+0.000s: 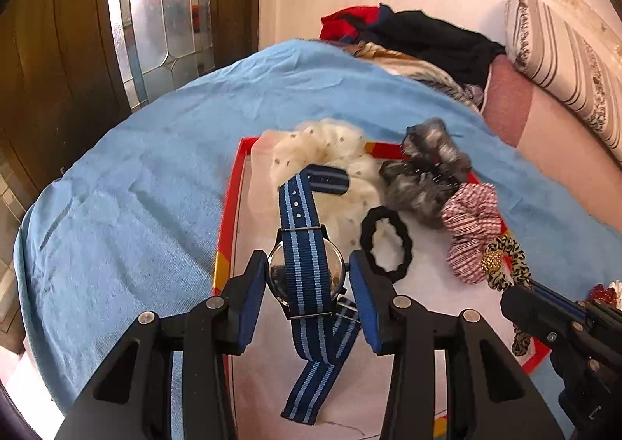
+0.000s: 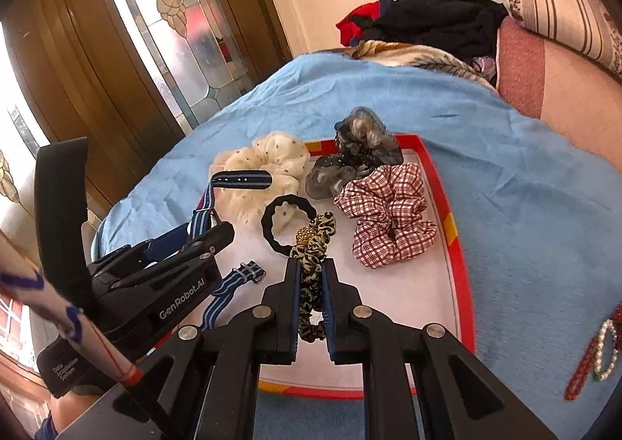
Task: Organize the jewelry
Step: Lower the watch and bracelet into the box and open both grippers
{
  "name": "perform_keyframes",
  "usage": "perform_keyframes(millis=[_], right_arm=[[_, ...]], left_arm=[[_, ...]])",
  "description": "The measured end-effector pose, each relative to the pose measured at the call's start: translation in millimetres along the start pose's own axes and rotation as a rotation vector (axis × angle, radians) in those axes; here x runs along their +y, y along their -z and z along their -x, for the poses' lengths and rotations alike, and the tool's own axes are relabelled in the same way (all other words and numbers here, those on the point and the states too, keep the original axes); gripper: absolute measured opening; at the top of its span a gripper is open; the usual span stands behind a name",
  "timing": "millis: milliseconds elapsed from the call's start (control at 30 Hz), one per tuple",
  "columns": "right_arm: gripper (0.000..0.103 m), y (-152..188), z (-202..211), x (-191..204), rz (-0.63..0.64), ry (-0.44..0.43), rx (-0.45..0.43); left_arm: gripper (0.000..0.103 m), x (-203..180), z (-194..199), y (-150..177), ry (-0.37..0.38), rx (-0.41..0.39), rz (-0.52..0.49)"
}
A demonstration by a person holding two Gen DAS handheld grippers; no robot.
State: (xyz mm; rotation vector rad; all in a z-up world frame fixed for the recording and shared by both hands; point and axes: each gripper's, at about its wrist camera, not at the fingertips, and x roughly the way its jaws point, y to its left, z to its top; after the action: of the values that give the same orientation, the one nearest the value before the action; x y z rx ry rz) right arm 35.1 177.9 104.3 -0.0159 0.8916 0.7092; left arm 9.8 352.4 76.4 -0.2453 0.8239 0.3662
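While scrunchies [image 2: 388, 214] crowd the tray [image 2: 458, 241], both tongs seemingly grip.

- Navy watch with striped woven nylon strap [image 1: 301, 273]: matt ribbed webbing, shiny metal case back, centre of the left wrist view.
- Left gripper [image 1: 307, 284]: matt black plastic, blue rubbery pads, bright metal pivots.
- Leopard-print fabric scrunchie [image 2: 311, 265]: smooth, slightly glossy cloth, glittery gold bead.
- Right gripper [image 2: 311, 276]: same black plastic as the left.
- Cream dotted tulle scrunchie [image 2: 268, 164]: sheer, fluffy.
- Black elastic hair tie [image 1: 386, 243]: matt, ribbed.
- Red-edged cardboard tray [image 2: 458, 245]: smooth white inside.
- Light blue blanket [image 1: 136, 187]: soft, matt, creased.
- Brown wooden door [image 2: 77, 63], upper left: glossy varnish.
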Motion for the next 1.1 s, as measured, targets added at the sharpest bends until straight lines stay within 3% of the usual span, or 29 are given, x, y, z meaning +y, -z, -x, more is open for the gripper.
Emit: perform_keyframes(millis=[533, 1100], right_arm=[[0.012, -3.6, -54.7, -3.7, -0.012, 0.025, 0.098], [0.015, -1.6, -70.8, -13.9, -0.040, 0.017, 0.138]], left_arm=[[0.042, 7.8, -23.8, -0.3, -0.034, 0.071, 0.029], [0.042, 8.8, -36.8, 0.7, -0.041, 0.124, 0.042]])
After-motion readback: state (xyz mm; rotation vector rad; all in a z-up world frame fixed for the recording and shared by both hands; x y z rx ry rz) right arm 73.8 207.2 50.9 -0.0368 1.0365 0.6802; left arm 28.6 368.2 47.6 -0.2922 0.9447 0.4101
